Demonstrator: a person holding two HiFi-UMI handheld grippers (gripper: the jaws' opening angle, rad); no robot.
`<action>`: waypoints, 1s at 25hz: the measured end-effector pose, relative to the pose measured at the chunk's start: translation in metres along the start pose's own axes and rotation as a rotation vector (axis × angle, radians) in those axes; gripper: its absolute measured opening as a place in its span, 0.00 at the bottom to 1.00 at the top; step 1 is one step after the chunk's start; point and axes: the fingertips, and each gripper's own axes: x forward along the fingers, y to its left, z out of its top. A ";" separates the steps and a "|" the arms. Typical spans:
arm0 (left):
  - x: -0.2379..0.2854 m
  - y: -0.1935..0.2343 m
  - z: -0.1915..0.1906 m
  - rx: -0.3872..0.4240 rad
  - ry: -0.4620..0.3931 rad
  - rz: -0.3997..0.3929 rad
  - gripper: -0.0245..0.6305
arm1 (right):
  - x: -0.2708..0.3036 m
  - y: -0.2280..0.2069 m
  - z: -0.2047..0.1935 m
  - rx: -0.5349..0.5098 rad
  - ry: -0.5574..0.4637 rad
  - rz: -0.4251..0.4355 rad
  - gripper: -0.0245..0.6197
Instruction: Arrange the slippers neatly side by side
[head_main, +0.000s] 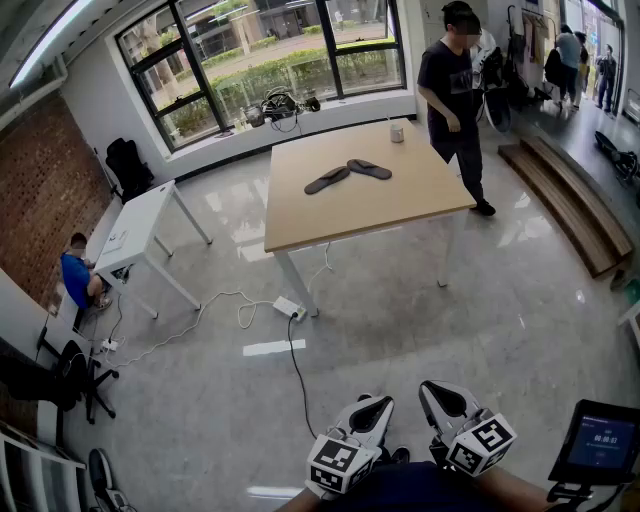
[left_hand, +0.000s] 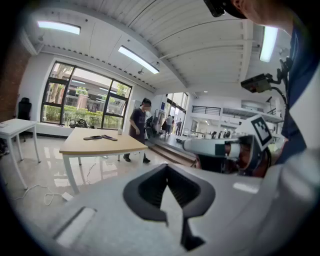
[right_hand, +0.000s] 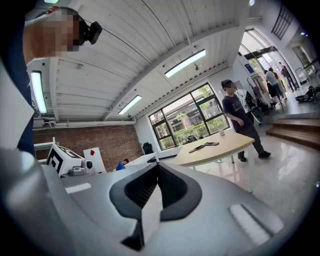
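Slippers (head_main: 327, 181) are seen mid-top on the table (head_main: 340, 218), splayed in a shallow V with one pair of ends close together; not yet paired. Left gripper (head_main: 373, 408) and right gripper (head_main: 443, 397) are held clenched, empty, well short of the table. Judged best: table approached first, one slipper pinched at its edge, swung parallel. Cup (head_main: 397, 132) near the table's far edge; contents not discernible.

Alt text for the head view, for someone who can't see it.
One dark slipper and its mate lie splayed in a V on a distant wooden table, a person standing beside it. The left gripper and right gripper, both shut, sit at the bottom edge.
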 end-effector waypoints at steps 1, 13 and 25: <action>0.000 -0.002 0.002 -0.004 0.000 -0.007 0.04 | 0.000 0.000 0.000 0.000 0.001 0.001 0.05; 0.046 0.048 0.022 -0.008 0.005 -0.037 0.04 | 0.057 -0.036 0.015 -0.006 0.004 -0.034 0.05; 0.107 0.118 0.061 0.028 0.012 -0.092 0.04 | 0.136 -0.086 0.044 -0.002 -0.019 -0.099 0.05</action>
